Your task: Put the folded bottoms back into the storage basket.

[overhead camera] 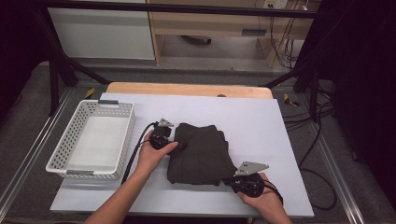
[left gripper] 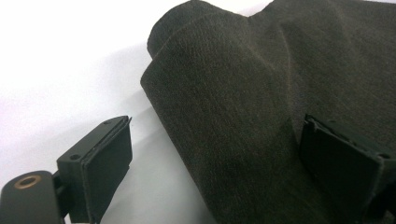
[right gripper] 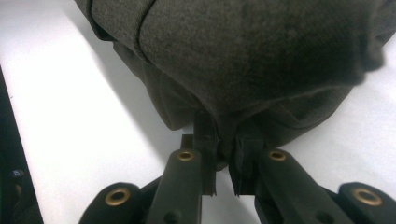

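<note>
Because it is made of soft, dark woven fabric, the folded garment [overhead camera: 201,154] can be expected to sag and slide open wherever it is not supported. It is seen lying in the middle of the white worktop [overhead camera: 261,126], just beside the empty white perforated basket [overhead camera: 58,154] at the left.

The right gripper [right gripper: 224,158] is held at the garment's near right corner, and its fingers [right gripper: 205,135] are seen closed tight on a pinch of the fabric there. The left gripper [left gripper: 215,163] is held at the garment's left edge with its fingers [left gripper: 109,156] spread wide; a rounded fold of cloth is seen between them, one pad apart from it on bare worktop, the other against or just over the fabric.

The piece is judged light, limp and not fragile, with a slightly rough weave that should not slip between the pads. A hold is best taken through all the layers at the folded edges or corners, so that the stack is not pulled apart when lifted.
</note>
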`<state>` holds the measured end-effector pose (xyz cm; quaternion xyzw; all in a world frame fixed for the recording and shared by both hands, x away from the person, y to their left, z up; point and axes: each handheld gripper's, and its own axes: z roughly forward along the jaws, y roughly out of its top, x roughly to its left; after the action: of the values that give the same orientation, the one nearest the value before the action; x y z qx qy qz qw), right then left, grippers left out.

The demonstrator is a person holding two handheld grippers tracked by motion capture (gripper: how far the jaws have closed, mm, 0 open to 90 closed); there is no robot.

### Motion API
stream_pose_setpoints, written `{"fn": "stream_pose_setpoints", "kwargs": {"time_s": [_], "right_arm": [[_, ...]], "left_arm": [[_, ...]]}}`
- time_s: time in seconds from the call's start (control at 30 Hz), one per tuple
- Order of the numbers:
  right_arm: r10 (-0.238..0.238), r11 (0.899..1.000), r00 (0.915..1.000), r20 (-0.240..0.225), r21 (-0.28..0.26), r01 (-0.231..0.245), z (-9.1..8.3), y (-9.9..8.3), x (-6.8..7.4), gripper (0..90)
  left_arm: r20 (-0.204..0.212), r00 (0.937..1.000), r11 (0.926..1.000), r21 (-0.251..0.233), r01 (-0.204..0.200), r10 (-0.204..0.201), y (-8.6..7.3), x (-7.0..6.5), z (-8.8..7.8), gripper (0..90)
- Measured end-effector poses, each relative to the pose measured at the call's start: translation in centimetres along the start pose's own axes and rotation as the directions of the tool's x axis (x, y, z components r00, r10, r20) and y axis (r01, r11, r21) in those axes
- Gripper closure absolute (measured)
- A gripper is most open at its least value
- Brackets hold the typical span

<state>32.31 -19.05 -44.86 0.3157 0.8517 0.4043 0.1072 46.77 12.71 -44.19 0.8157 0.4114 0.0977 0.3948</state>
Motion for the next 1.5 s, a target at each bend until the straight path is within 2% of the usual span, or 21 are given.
{"fn": "stream_pose_setpoints", "kwargs": {"time_s": [0.43, 0.5, 0.6, 0.67, 0.73, 0.77, 0.83, 1.1, 1.13, 1.37, 1.5], "right_arm": [[-0.004, 1.000, 1.0000, 0.001, -0.001, 0.004, 0.0, 0.0, 0.0, 82.9], [-0.004, 1.000, 1.0000, 0.001, -0.001, 0.004, 0.0, 0.0, 0.0, 82.9], [-0.003, 1.000, 1.0000, 0.002, 0.000, 0.003, 0.0, 0.0, 0.0, 82.8], [-0.003, 1.000, 1.0000, 0.001, 0.000, 0.003, 0.0, 0.0, 0.0, 82.9], [-0.002, 1.000, 1.0000, 0.000, 0.002, 0.002, 0.0, 0.1, 0.0, 82.8], [-0.001, 1.000, 1.0000, -0.001, 0.002, 0.001, 0.1, 0.1, 0.0, 82.8], [0.000, 1.000, 1.0000, -0.001, 0.001, 0.000, 0.0, 0.1, 0.0, 82.8], [0.000, 1.000, 1.0000, -0.001, -0.011, 0.000, -0.1, 0.2, 0.1, 83.1], [-0.001, 1.000, 1.0000, -0.003, -0.013, 0.001, -0.1, 0.3, 0.0, 83.1], [0.023, 0.999, 0.9992, -0.032, -0.040, -0.024, -0.4, 0.7, -0.2, 83.9], [0.034, 0.998, 0.9979, -0.055, -0.054, -0.037, -0.8, 1.4, -0.5, 84.2]], "left_arm": [[0.054, 0.9965, 0.9972, 0.043, 0.062, -0.064, -0.1, 0.7, 0.7, 10.2], [0.062, 0.9964, 0.9973, 0.049, 0.055, -0.058, 0.0, 0.7, 0.7, 11.4], [0.100, 0.9938, 0.9974, 0.059, 0.042, -0.047, 0.2, 0.5, 0.7, 25.8], [0.110, 0.9934, 0.9975, 0.066, 0.026, -0.033, 0.3, 0.4, 0.6, 27.4], [0.136, 0.9900, 0.9973, 0.068, 0.028, -0.037, 0.4, 0.4, 0.6, 33.6], [0.134, 0.9905, 0.9975, 0.067, 0.023, -0.032, 0.4, 0.5, 0.6, 35.3], [0.153, 0.9877, 0.9971, 0.072, 0.025, -0.036, 0.5, 0.5, 0.5, 40.7], [0.139, 0.9903, 0.9930, 0.116, -0.023, 0.007, 1.4, -0.1, 0.2, 58.5], [0.135, 0.9908, 0.9930, 0.117, -0.019, 0.003, 1.5, -0.2, 0.2, 60.4], [0.143, 0.9896, 0.9902, 0.134, -0.037, 0.017, 2.2, -0.2, -0.2, 68.8], [0.136, 0.9902, 0.9919, 0.118, -0.047, 0.031, 2.6, -0.3, -0.7, 70.7]]}}
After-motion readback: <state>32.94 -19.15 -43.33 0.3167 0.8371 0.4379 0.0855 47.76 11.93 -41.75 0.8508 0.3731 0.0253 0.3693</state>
